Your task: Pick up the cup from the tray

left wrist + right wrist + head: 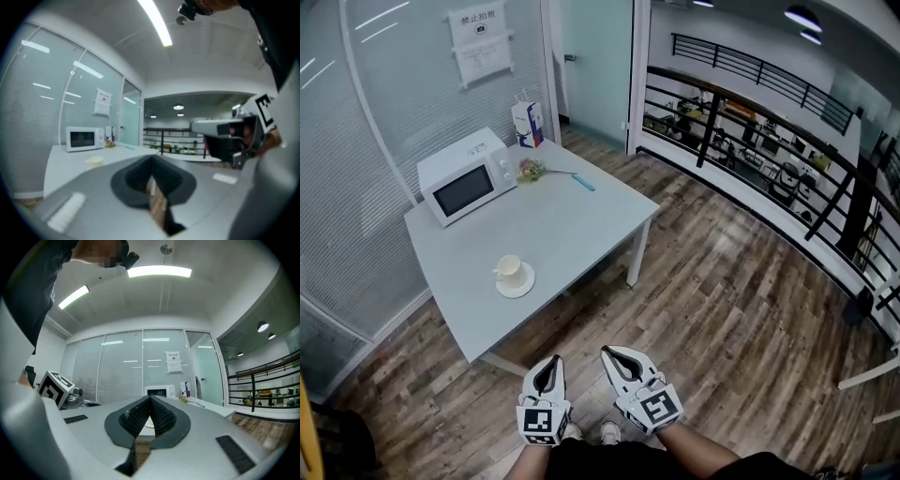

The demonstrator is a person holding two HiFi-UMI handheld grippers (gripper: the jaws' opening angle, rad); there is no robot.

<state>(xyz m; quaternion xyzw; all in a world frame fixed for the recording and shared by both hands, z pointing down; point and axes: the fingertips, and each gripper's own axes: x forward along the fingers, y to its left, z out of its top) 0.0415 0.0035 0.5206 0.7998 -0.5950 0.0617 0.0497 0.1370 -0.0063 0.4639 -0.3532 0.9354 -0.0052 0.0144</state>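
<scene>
A cream cup [510,268] stands on a round white saucer [523,285] near the front of the pale grey table [572,225]. In the left gripper view the cup [95,161] is small and far off on the table top. Both grippers are held low over the wooden floor, short of the table's near edge. My left gripper [550,362] is shut with nothing in it, tips together [151,174]. My right gripper [610,354] is beside it, also shut and holding nothing [150,401]. The cup is hidden in the right gripper view.
A white microwave [467,176] sits at the table's back left, with a milk carton [528,123], a small bunch of flowers [531,170] and a blue pen [583,182] behind it. A glass wall runs along the left. A black railing [750,141] borders the floor at right.
</scene>
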